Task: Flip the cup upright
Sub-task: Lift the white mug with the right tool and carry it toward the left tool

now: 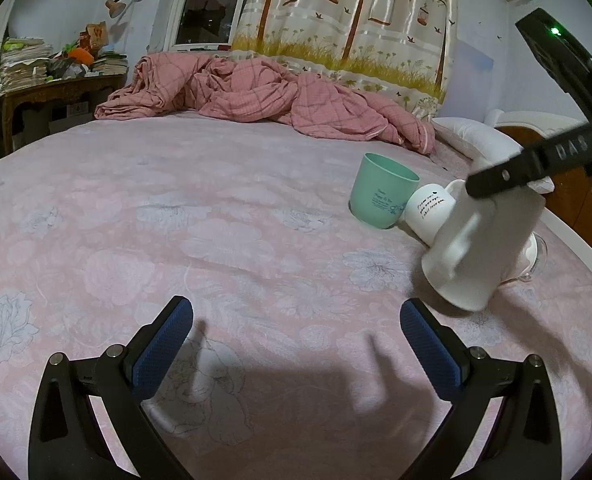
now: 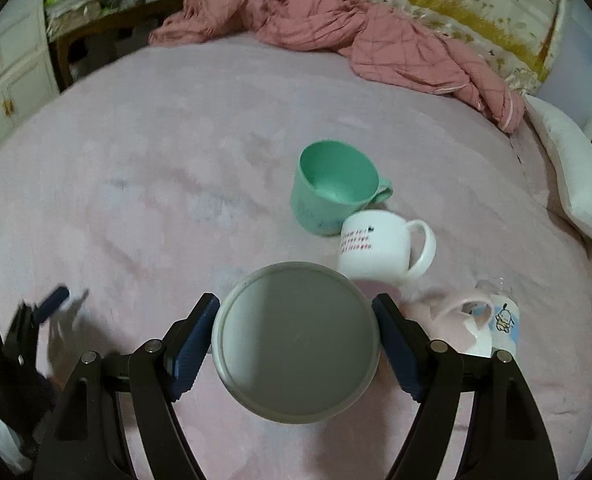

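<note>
- Raised letters "DAS" on the black arm of the right gripper [image 1: 568, 148], seen from the left wrist.
- Green cup [image 1: 380, 196]: small blue print, too small to read.
- White mug [image 1: 428, 208]: lines of handwritten-style script, not legible.

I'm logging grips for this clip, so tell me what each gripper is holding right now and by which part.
The right gripper clamps the white cup by opposite sides of its body, base toward the camera. The left gripper is open and holds nothing.
</note>
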